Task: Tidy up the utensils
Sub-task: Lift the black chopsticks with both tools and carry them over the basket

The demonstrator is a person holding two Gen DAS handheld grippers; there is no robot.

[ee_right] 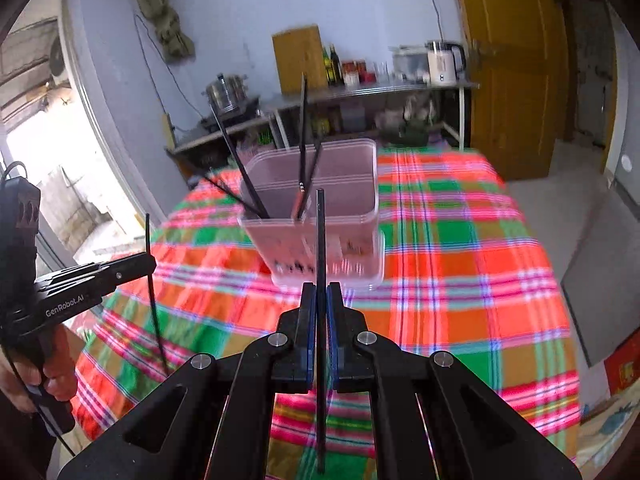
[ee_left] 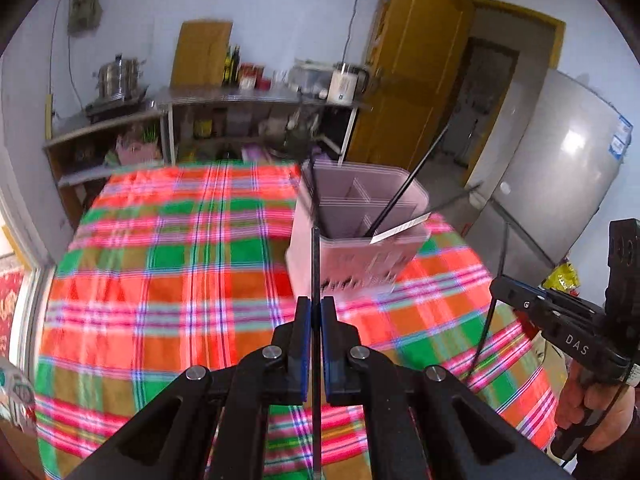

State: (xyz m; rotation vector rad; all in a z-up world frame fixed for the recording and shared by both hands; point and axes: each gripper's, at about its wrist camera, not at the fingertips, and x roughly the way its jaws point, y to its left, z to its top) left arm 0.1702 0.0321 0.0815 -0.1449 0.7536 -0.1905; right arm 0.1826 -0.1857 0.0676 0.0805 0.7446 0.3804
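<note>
A pink divided utensil holder [ee_left: 352,256] stands on the plaid tablecloth [ee_left: 180,280]; it also shows in the right wrist view [ee_right: 320,248]. Several black chopsticks [ee_right: 244,172] lean in its compartments. My left gripper [ee_left: 316,304] is shut on an upright black chopstick [ee_left: 316,264], just in front of the holder. My right gripper [ee_right: 321,290] is shut on another black chopstick [ee_right: 321,240], also held upright before the holder. Each gripper shows in the other's view, the right one [ee_left: 496,284] and the left one [ee_right: 150,266], each with its chopstick.
Behind the table stand metal shelves [ee_left: 240,100] with a pot [ee_left: 118,74], bottles and a kettle [ee_right: 442,62]. A yellow door [ee_left: 412,72] and a silver fridge [ee_left: 560,168] are at the right.
</note>
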